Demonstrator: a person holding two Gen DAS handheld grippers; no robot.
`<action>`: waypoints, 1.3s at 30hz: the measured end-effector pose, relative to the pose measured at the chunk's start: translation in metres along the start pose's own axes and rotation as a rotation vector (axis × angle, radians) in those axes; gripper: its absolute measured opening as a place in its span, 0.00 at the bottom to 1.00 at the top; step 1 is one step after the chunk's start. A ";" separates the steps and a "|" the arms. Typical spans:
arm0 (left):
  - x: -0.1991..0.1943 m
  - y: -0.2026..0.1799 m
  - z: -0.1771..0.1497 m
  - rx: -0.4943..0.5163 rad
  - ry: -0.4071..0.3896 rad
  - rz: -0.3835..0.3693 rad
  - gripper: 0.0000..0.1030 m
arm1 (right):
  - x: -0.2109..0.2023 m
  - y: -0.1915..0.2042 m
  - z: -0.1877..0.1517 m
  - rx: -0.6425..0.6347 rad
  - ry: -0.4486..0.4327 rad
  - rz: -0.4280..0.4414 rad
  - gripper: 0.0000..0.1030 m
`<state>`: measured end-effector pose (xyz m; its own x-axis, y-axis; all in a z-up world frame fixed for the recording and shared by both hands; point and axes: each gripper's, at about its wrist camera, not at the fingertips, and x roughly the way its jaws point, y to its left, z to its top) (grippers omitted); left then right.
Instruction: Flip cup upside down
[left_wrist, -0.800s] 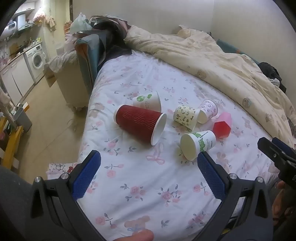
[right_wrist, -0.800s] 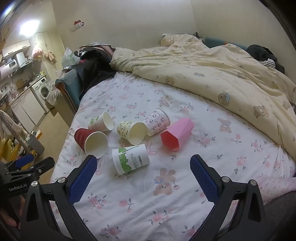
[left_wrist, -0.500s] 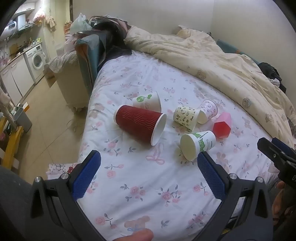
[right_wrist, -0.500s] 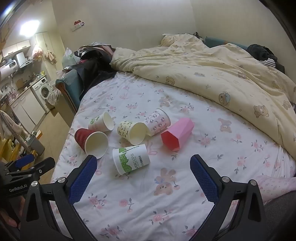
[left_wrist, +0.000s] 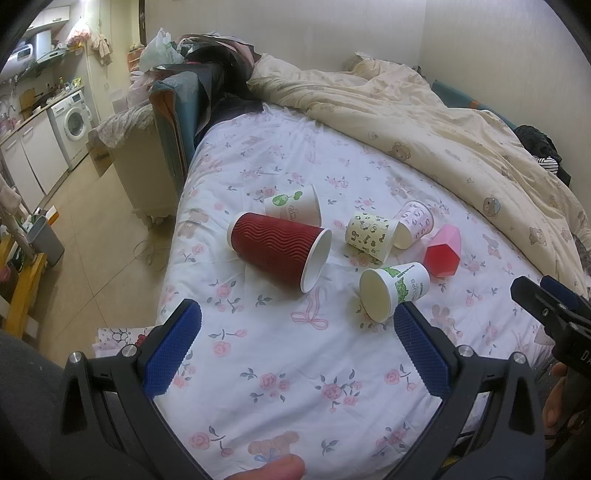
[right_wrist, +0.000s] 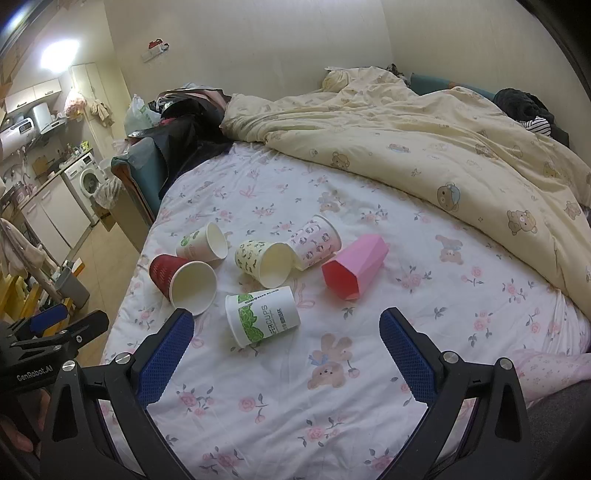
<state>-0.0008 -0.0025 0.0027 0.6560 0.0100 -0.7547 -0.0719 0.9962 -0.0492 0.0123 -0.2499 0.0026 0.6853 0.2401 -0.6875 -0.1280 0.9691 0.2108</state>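
Several cups lie on their sides on the floral bedsheet (left_wrist: 280, 354). A red ribbed cup (left_wrist: 280, 251) (right_wrist: 173, 277) is at the left. A white cup with green print (left_wrist: 395, 291) (right_wrist: 262, 317) lies nearest. Behind are a white green-logo cup (left_wrist: 291, 205) (right_wrist: 201, 243), a yellow patterned cup (left_wrist: 369, 236) (right_wrist: 262, 262), a pink-print cup (left_wrist: 413, 225) (right_wrist: 314, 243) and a pink faceted cup (left_wrist: 443, 251) (right_wrist: 354, 273). My left gripper (left_wrist: 295, 343) is open and empty, short of the cups. My right gripper (right_wrist: 286, 347) is open and empty, near the green-print cup.
A cream quilt (right_wrist: 424, 147) is bunched over the far and right side of the bed. The bed's left edge drops to the floor, with a dark chair (left_wrist: 181, 107) beside it and a washing machine (left_wrist: 74, 122) beyond. Each gripper shows in the other's view.
Both grippers have edged very slightly; the cups have not moved and both jaws stay open.
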 end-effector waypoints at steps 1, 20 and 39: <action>0.000 0.000 0.000 0.002 0.000 0.001 1.00 | 0.000 0.000 0.000 0.001 0.000 0.000 1.00; -0.004 0.000 0.003 0.002 -0.009 0.001 1.00 | 0.000 0.000 -0.001 -0.001 0.000 0.001 1.00; -0.004 0.000 0.003 0.004 -0.011 0.001 1.00 | 0.000 0.000 -0.001 -0.001 -0.001 0.002 1.00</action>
<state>-0.0012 -0.0028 0.0073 0.6638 0.0120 -0.7478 -0.0693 0.9966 -0.0455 0.0120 -0.2497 0.0018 0.6858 0.2417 -0.6865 -0.1299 0.9687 0.2114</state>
